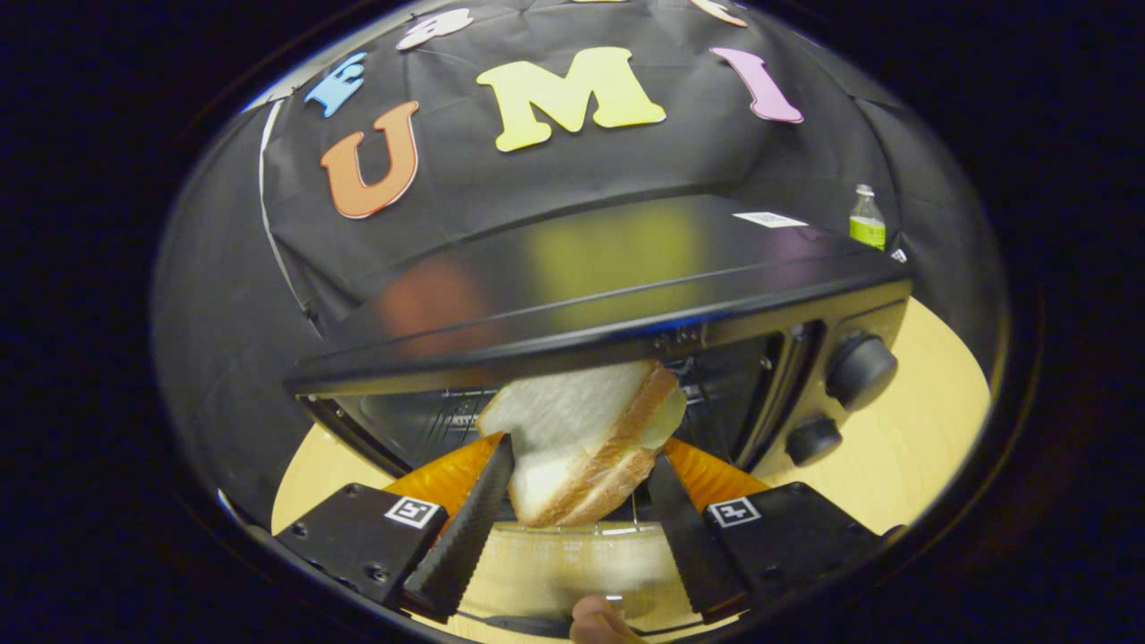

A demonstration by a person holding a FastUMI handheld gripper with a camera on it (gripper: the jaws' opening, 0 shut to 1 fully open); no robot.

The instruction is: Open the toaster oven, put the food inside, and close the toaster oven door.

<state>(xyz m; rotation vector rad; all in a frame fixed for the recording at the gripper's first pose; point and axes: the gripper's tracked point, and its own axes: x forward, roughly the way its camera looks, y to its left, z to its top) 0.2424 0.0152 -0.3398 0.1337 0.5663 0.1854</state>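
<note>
A sandwich (pixel 586 438) is clamped between the fingers of the gripper (pixel 581 487), tilted, at the mouth of the toaster oven (pixel 617 304); the open door (pixel 572 559) lies below. Two knobs (pixel 860 368) are seen beside the cavity, a bottle (pixel 866 219) beyond

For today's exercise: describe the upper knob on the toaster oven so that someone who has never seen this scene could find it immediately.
Find the black toaster oven on the wooden table. To the right of its open cavity, where the gripper holds a sandwich between its jaws, two dark round knobs sit one above the other. The upper knob is the larger.
</note>
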